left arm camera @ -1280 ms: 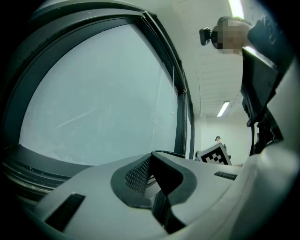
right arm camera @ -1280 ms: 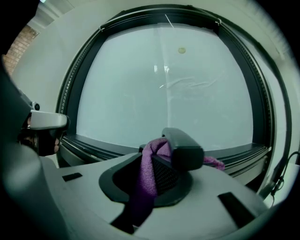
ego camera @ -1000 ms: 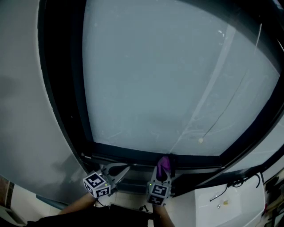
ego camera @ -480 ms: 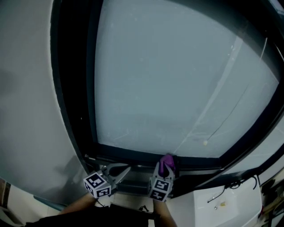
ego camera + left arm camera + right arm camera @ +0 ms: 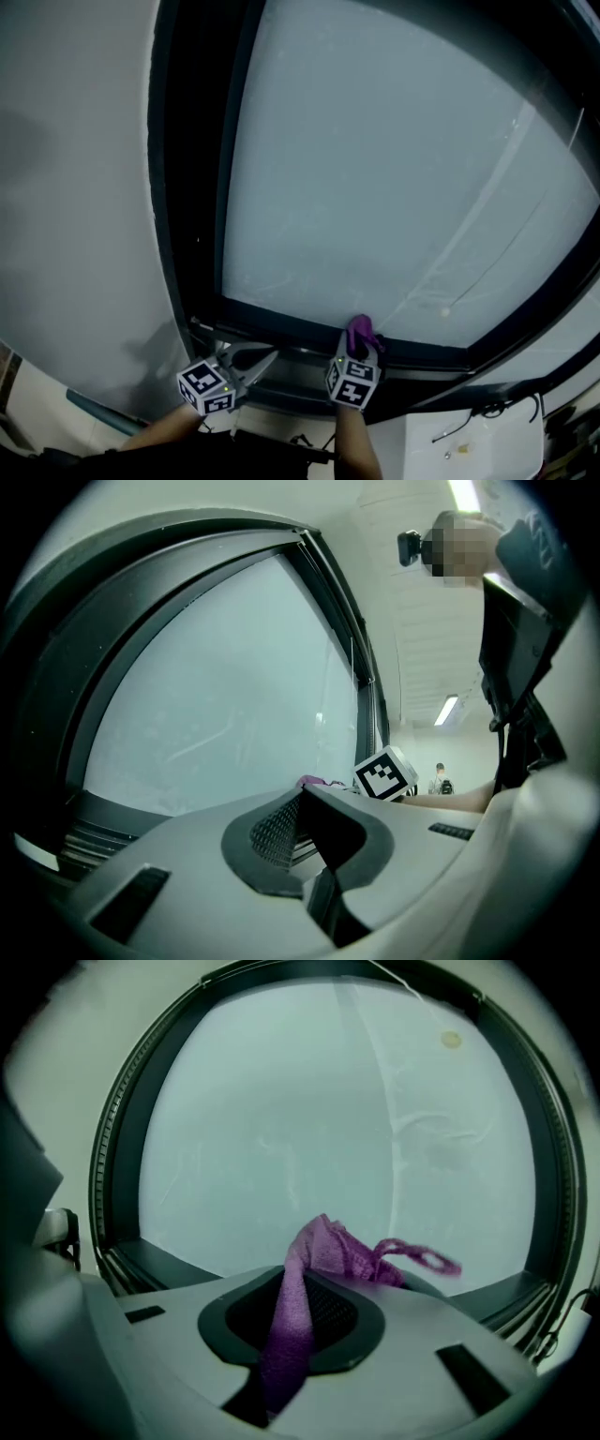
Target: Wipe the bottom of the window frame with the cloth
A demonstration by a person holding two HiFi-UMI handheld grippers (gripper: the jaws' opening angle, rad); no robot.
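Note:
The window's dark bottom frame (image 5: 281,330) runs under a frosted pane (image 5: 394,169); it also shows as the bottom frame (image 5: 169,1262) in the right gripper view. My right gripper (image 5: 359,343) is shut on a purple cloth (image 5: 360,330), whose bunched end rests against the frame's upper edge near the glass. In the right gripper view the cloth (image 5: 305,1283) hangs down between the jaws of the right gripper (image 5: 311,1277), a loose loop sticking out to the right. My left gripper (image 5: 255,360) is shut and holds nothing, to the left and just below the frame; the left gripper (image 5: 298,797) points along the sill.
A grey wall (image 5: 75,187) lies left of the window's upright frame (image 5: 187,187). A thin cord with a bead (image 5: 444,310) hangs across the glass. A white ledge with a cable (image 5: 469,441) is at bottom right. A person (image 5: 438,778) stands far off indoors.
The right gripper has carried the cloth up and slightly right onto the bottom frame. The head view has swung, shifting the window rightward. The left gripper has stayed put.

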